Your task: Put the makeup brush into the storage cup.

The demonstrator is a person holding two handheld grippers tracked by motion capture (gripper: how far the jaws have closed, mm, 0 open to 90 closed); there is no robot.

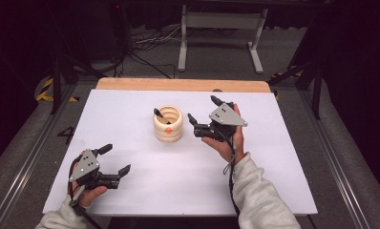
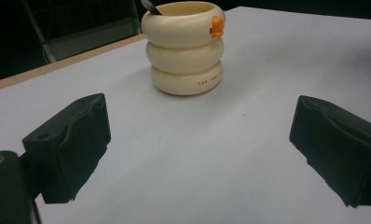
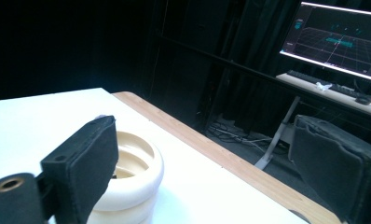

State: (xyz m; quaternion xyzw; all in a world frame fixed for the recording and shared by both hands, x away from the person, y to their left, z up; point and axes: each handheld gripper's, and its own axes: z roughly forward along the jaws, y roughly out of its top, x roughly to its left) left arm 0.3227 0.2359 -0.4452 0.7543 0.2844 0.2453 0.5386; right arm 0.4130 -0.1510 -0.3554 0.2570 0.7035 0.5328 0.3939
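Cream ribbed holder (image 1: 168, 124) of 3 stacked rings, upright on the white table (image 1: 145, 191), midway between left and right edges and nearer the far edge than the near one. Dark-tipped stick (image 1: 159, 114) leaning inside it, tip poking over the rim on the far-left side.

Right gripper (image 1: 205, 110) just beside the holder on its right, held in a hand (image 1: 225, 143) above the table, jaws spread wide with nothing between them and no contact with the holder. Left gripper (image 1: 115, 158) close to the near-left corner, well apart from the holder, jaws likewise wide and empty, resting low over the table.

High view: both sleeves, the wooden strip (image 1: 178, 85) along the far edge, a grey stand (image 1: 221, 33) on the floor beyond.

Left gripper view: holder (image 2: 183, 46) from the side, showing an orange duck-bill mark (image 2: 216, 26) on the top ring and small lettering on the bottom ring, both too small or hidden from above; stick end (image 2: 149, 5) at the rim.

Right gripper view: holder's open mouth (image 3: 127, 168) close under the left jaw, inner ridges visible; past the table edge, a lit monitor (image 3: 342, 39) with a keyboard (image 3: 323, 84) below it.
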